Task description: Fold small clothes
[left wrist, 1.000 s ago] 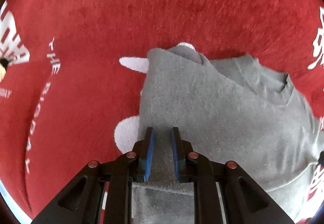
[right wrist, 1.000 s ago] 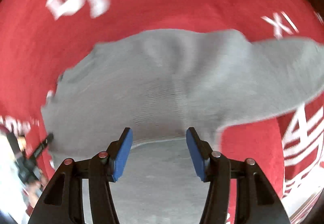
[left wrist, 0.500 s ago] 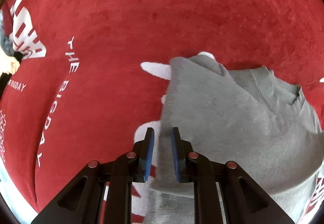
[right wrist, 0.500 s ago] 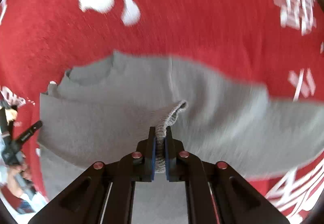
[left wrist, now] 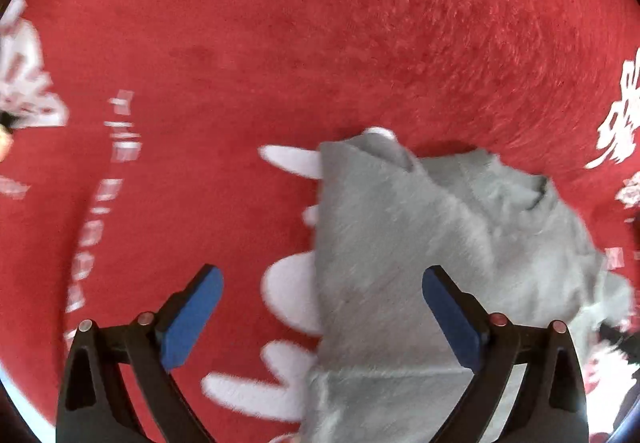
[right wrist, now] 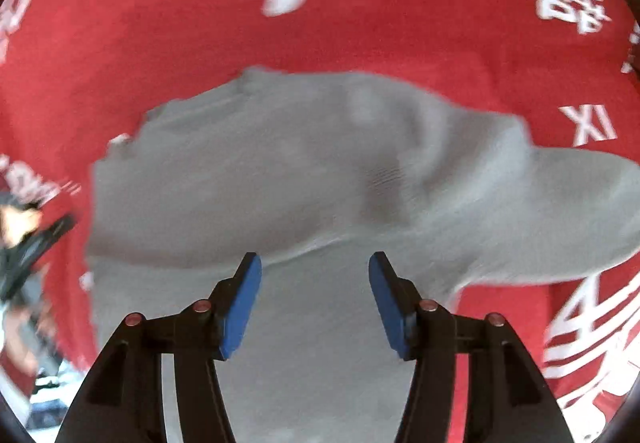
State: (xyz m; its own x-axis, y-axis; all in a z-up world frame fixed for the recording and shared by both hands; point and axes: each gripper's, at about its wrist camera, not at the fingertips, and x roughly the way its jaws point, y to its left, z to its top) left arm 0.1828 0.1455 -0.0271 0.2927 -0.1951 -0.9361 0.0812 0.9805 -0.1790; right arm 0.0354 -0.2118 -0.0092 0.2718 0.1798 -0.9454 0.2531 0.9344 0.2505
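Observation:
A small grey sweatshirt [left wrist: 432, 251] lies on a red cloth; its left side is folded over and its collar points to the far right. My left gripper [left wrist: 320, 287] is open and empty, its jaws wide apart above the shirt's folded left edge. In the right wrist view the same grey sweatshirt [right wrist: 280, 171] lies spread, with one sleeve stretching off to the right. My right gripper [right wrist: 315, 277] is open and empty above the shirt's near part.
The red cloth [left wrist: 280, 43] with white lettering covers the whole surface in both views. The left gripper's black frame [right wrist: 36, 243] and a hand show at the left edge of the right wrist view.
Both grippers have opened. The left one let go of the shirt's folded edge, the right one let go of the ribbed cuff it held half a second ago. The shirt now lies flatter.

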